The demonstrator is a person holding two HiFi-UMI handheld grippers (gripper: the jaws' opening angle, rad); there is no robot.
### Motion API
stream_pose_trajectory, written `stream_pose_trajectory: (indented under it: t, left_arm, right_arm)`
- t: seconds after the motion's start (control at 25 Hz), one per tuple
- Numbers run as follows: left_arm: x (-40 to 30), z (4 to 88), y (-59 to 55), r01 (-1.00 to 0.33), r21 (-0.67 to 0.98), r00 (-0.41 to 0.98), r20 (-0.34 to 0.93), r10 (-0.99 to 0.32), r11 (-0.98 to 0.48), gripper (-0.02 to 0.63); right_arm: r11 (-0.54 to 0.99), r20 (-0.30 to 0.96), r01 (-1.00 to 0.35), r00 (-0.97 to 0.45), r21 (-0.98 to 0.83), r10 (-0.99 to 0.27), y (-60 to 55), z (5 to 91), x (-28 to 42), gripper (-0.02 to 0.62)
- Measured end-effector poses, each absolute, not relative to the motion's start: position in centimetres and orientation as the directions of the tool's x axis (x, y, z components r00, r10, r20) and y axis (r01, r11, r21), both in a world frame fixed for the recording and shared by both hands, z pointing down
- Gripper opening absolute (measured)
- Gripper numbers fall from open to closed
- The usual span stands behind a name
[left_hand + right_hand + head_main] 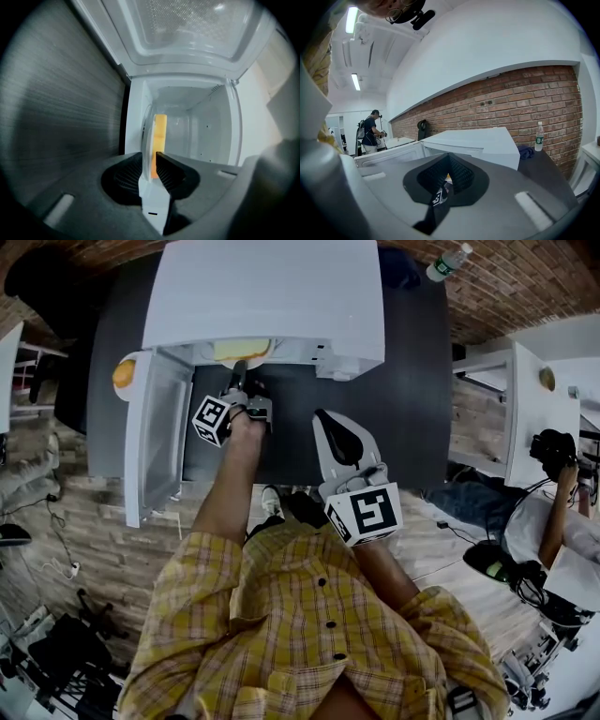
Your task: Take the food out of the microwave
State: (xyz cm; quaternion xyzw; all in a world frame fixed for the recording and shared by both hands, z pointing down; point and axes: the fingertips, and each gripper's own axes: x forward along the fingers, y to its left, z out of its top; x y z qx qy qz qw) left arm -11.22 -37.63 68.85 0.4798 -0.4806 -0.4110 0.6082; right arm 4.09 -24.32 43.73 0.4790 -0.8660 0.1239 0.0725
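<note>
the left tongs [151, 158] were nearly closed, pinching the rim of the plate [147, 133], with one jaw on each face of it. the food [160, 127], a yellow slab, lay on that plate inside the microwave [272, 292]. the right tongs [449, 158] were pressed together with tips meeting and nothing in them. they were held over the table [403, 381], apart from the microwave.

only the left gripper view showed the grip itself, with the plate seen edge-on against the white cavity walls. the head view showed the door [155, 427] swung open to the left and the left tongs reaching into the opening. it also showed an orange thing [124, 374] just beside the microwave's left corner. the right gripper view showed the microwave's closed side, a brick wall [525, 98] behind it, a bottle [539, 136] on the table, and a person [370, 131] standing far off.
</note>
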Motion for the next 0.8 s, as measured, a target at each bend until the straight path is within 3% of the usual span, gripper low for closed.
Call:
stream_pose_trajectory:
  t: [0.24,0.8]
  left_arm:
    - [-11.30,68.83,-37.99,0.027,0.977,0.196,0.201,-0.960,0.210,0.018]
    - [-11.72,68.21,-37.34,-0.002,0.977,0.191,0.208,-0.959,0.212,0.011]
  right_arm:
    - [0.508,0.247,-0.849,-0.528,-0.146,-0.812,-24.39,43.83,4.23,0.005]
    - [0.508,0.249,-0.850,-0.527,-0.141,-0.813,-24.25,44.09,4.02,0.005]
